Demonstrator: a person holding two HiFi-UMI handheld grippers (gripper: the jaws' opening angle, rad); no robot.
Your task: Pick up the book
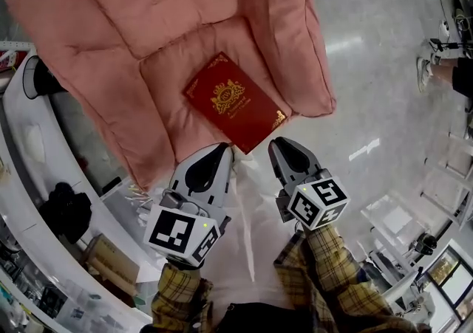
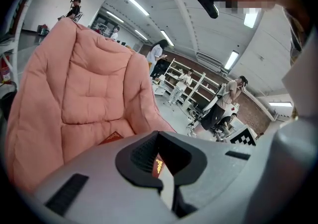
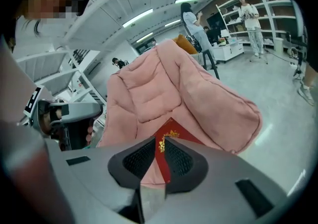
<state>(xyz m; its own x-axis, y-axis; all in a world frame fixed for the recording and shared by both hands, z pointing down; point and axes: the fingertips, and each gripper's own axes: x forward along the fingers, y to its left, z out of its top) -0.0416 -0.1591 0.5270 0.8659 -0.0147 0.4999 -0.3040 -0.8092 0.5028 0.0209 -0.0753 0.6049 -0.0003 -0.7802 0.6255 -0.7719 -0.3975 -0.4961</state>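
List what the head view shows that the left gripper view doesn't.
Only the head view: the whole gold-crested cover of the dark red book, the left hand-held gripper and right hand-held gripper whole from above, and yellow plaid sleeves. Only the left gripper view: long ceiling lights and standing people by white shelving. Both: the book lying on the pink padded fabric armchair.
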